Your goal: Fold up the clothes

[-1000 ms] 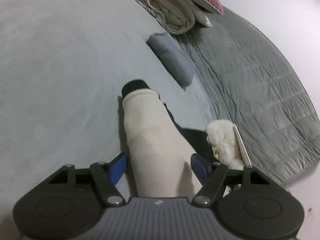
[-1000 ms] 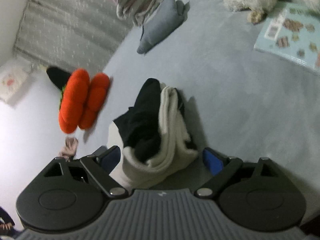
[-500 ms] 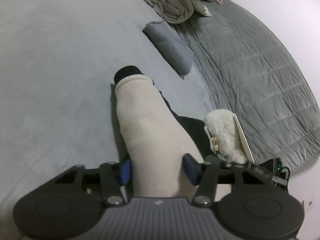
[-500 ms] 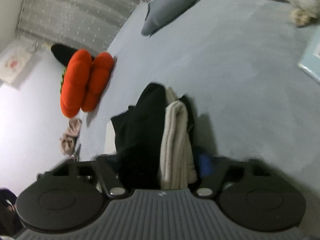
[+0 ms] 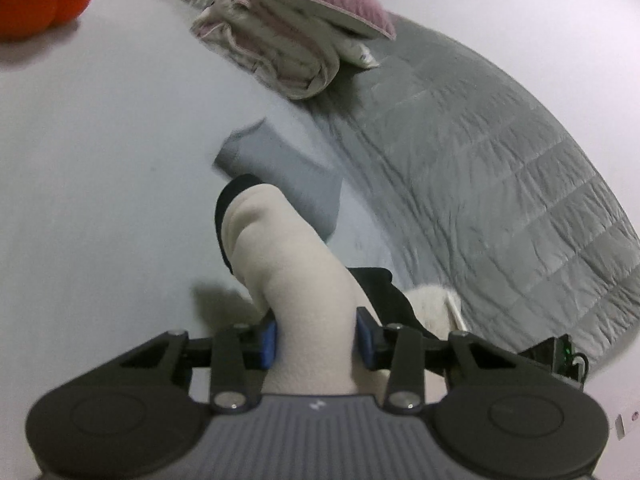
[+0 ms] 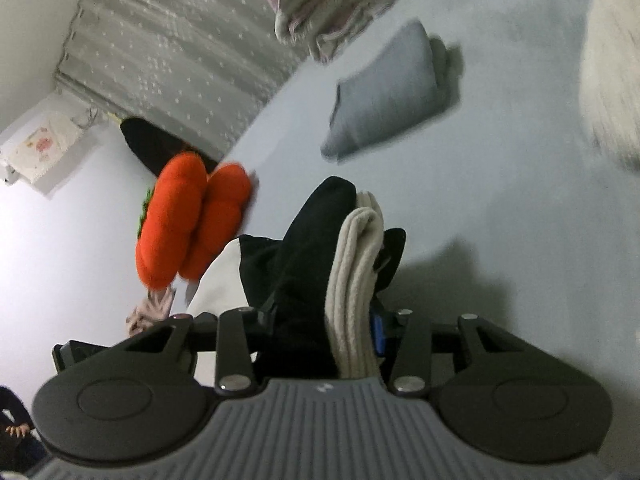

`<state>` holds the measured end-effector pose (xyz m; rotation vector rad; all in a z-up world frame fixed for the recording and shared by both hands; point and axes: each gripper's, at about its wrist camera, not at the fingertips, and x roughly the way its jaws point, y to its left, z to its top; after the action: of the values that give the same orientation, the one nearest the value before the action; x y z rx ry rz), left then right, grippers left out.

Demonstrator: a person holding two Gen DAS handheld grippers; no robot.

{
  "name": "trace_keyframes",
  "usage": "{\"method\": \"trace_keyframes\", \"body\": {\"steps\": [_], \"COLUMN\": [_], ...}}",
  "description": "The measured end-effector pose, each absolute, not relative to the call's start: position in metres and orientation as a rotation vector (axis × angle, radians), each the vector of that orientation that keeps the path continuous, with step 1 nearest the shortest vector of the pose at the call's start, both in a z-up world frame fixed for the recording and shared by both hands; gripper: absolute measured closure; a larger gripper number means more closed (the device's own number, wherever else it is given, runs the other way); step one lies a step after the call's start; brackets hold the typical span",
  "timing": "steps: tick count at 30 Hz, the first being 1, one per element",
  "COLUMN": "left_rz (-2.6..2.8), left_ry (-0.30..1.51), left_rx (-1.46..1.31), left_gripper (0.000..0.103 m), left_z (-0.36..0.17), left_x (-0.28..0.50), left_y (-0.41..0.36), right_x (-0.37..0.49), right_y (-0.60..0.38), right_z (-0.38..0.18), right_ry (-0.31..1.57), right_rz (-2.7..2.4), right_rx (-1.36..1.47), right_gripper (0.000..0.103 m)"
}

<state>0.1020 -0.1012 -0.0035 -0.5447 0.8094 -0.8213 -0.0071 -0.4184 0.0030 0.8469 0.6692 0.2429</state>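
Observation:
A folded bundle of cream and black clothing (image 5: 292, 264) is raised above the pale grey bed (image 5: 100, 160), throwing a shadow on the sheet. My left gripper (image 5: 317, 340) has its blue pads pressed on the cream end, and its jaws are closing. In the right wrist view the bundle (image 6: 356, 264) shows black fabric beside ribbed cream folds. My right gripper (image 6: 324, 324) squeezes that end, its jaws closing too. The left pad of the right gripper is hidden by black cloth.
A folded grey garment (image 5: 280, 168) lies just beyond the bundle. Rolled pink and cream bedding (image 5: 296, 48) sits farther back on a grey quilt (image 5: 500, 152). An orange plush (image 6: 192, 220) lies at the bed's edge, and a white fluffy toy (image 6: 608, 72) at the right.
Both grippers have gone from wide open to clamped on the bundle's two ends. The bundle has risen off the bed and moved toward the folded grey garment.

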Motion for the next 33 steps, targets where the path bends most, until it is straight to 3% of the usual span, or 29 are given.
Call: {"method": "trace_keyframes", "body": {"steps": [15, 22, 26, 29, 31, 33], "left_rz": [-0.777, -0.831, -0.798, -0.757, -0.751, -0.734], "left_ry": [0.697, 0.692, 0.636, 0.548, 0.5, 0.495], "left_rx": [-0.528, -0.492, -0.474, -0.522, -0.639, -0.587], "left_gripper": [0.064, 0.063, 0.053, 0.038, 0.037, 0.036], "left_z": [0.031, 0.008, -0.032, -0.071, -0.087, -0.071], "left_x": [0.275, 0.339, 0.347, 0.339, 0.329, 0.325], "left_y": [-0.204, -0.242, -0.251, -0.248, -0.235, -0.235], "right_x": [0.112, 0.142, 0.151, 0.157, 0.154, 0.149], "right_y": [-0.451, -0.466, -0.469, -0.464, -0.458, -0.455], "right_z": [0.015, -0.016, -0.054, -0.061, -0.053, -0.05], "right_ry": [0.328, 0.202, 0.197, 0.217, 0.215, 0.21], "right_rz": [0.049, -0.047, -0.075, -0.085, -0.094, -0.12], "right_rx": [0.809, 0.772, 0.733, 0.687, 0.606, 0.556], "right_gripper": [0.058, 0.058, 0.057, 0.05, 0.035, 0.022]}}
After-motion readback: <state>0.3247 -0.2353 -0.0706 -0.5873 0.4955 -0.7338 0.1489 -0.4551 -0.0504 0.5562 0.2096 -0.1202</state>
